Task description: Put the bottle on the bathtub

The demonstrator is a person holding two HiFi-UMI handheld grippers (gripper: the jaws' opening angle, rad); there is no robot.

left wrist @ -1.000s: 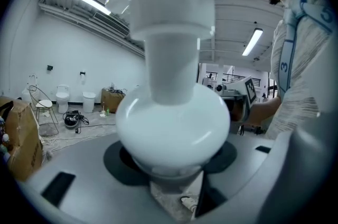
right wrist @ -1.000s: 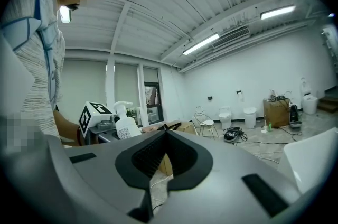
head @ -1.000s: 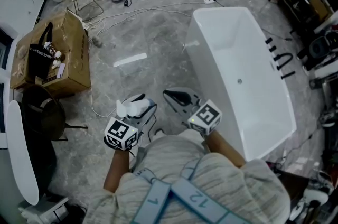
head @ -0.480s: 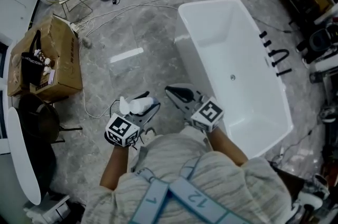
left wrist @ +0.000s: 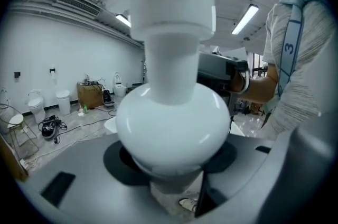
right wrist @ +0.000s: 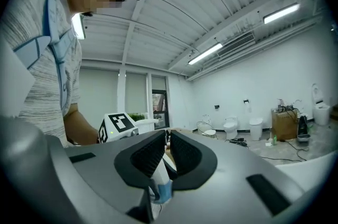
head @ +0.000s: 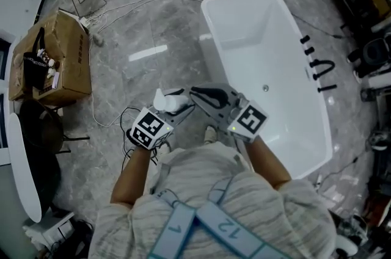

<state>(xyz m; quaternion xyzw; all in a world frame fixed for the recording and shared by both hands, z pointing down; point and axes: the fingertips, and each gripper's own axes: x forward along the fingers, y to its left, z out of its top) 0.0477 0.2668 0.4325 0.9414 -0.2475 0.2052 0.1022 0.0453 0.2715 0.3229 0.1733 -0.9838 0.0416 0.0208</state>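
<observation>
The bottle is cut off at its top by the left gripper view's upper edge.

My left hand-held gripper clamps a white bottle that fills the view. A cardboard box stands far behind, left.

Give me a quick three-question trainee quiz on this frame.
1. Fill in: the right gripper's jaws are ___.
2. Which holds the bottle? A right gripper, B left gripper, C neither.
3. True or false: the bottle stands on the bathtub.
Key: 1 shut; 2 B; 3 false, it is in the left gripper's jaws, short of the bathtub.
</observation>
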